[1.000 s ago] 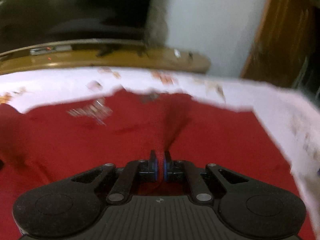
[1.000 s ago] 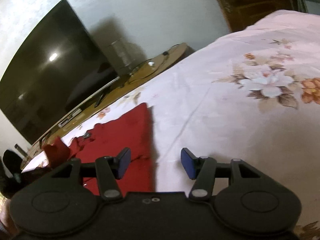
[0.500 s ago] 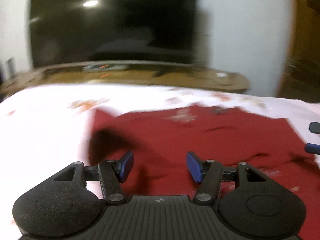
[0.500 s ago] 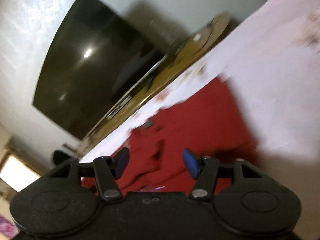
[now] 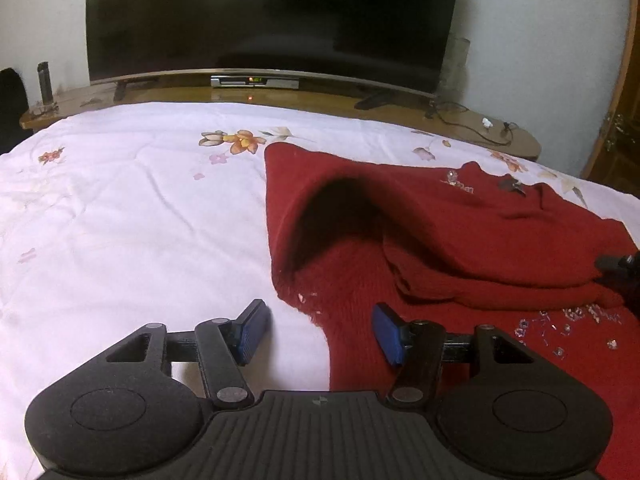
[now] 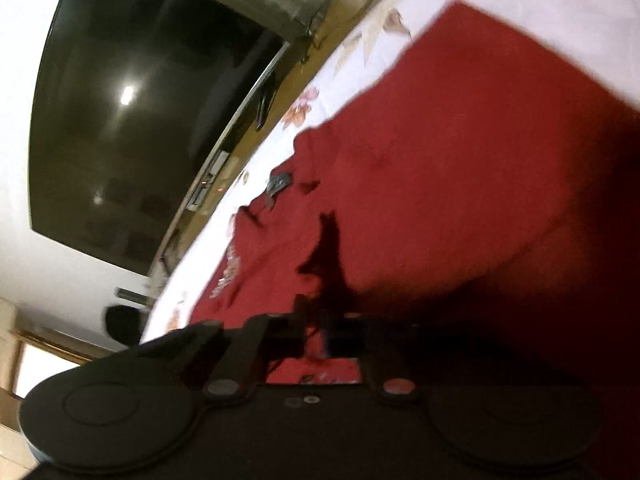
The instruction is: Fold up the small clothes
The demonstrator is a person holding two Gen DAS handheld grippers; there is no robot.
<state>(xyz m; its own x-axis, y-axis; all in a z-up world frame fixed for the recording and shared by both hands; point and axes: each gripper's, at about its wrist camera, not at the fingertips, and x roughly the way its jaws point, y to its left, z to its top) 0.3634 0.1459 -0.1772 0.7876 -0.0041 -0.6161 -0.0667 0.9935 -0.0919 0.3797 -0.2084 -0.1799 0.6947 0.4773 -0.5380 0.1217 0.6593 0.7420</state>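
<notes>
Mid-fold: right claw [image 6: 318,340] pinches red sweater [image 5: 460,232], left claw [image 5: 320,330] closing, nothing pinched, astride its near edge; next grab that edge.

A dark red knitted garment [image 5: 460,236] is spread on the flowered white bed sheet, towards the right. Its upper layer is folded over, leaving a dark open hollow at the left edge. Small sparkling decorations are scattered across its near right part.
</notes>
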